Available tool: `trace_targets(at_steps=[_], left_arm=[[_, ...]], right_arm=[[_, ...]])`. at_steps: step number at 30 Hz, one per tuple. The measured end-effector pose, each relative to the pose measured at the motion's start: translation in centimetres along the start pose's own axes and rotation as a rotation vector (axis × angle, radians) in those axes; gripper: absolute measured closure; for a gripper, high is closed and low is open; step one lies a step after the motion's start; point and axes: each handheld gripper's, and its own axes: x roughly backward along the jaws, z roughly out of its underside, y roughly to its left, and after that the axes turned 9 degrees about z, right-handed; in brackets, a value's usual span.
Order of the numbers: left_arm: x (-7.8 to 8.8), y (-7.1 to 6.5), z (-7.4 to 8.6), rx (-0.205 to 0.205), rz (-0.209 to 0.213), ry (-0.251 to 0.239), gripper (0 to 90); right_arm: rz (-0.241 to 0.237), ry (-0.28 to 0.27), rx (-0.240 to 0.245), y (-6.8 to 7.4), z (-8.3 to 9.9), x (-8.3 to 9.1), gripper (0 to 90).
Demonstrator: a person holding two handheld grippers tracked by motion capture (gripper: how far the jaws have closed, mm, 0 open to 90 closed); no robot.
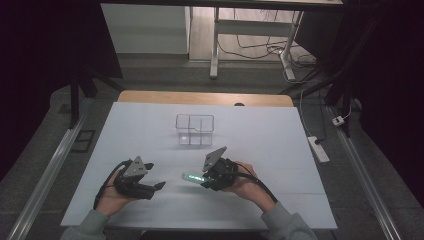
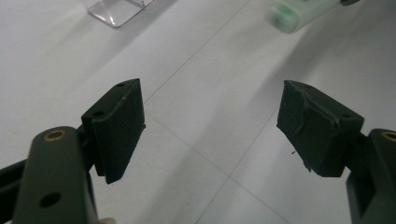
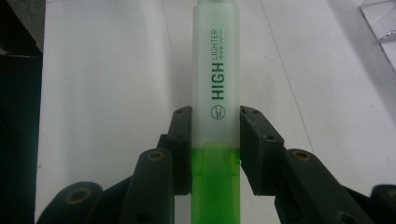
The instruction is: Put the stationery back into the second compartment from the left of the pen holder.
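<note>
- My right hand-held gripper point(image 3: 215, 128) clamps a green highlighter point(image 3: 215, 93) at its cap end, carried above the surface point(image 1: 280, 150).
- My left hand-held gripper point(image 2: 210, 126) stands wide open with nothing between its jaws.
- Done: the pick-up. Left, I judge: carrying the highlighter to the clear 4-compartment box point(image 1: 195, 130), well apart ahead, and releasing it there.

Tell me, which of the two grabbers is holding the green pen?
The right gripper, the one in the person's right hand. Its jaws press on both sides of the green highlighter. The left gripper has its jaws spread wide with nothing between them.
</note>
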Motion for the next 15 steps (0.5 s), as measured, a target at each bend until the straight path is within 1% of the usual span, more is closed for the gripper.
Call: trace_targets(at_steps=[3,6,7,8,11,14,15], left_arm=[[-0.3,-0.2,-0.3,-0.014,0.003,0.006,22.9],[-0.4,-0.3,-0.4,-0.018,0.004,0.012,22.8],[-0.5,-0.3,-0.5,-0.02,0.004,0.014,22.8],[-0.5,-0.3,-0.5,-0.02,0.005,0.014,22.8],[-0.7,-0.5,-0.8,-0.032,0.009,0.018,22.8],[-0.9,-0.7,-1.1,-0.049,0.017,0.025,22.8],[-0.9,-0.8,-1.2,-0.058,0.018,0.03,22.8]], right_arm=[[-0.003,0.006,0.0,0.0,0.0,-0.1,66.7],[-0.005,0.005,-0.006,0.0,0.1,-0.2,66.7],[0.0,0.015,0.004,-0.1,0.0,-0.2,66.7],[0.001,0.017,0.004,-0.1,0.1,-0.2,66.7],[-0.004,0.014,0.0,-0.1,0.1,-0.4,66.7],[-0.002,0.022,0.005,-0.1,0.1,-0.5,66.7],[-0.009,0.017,-0.001,0.0,0.1,-0.5,66.7]])
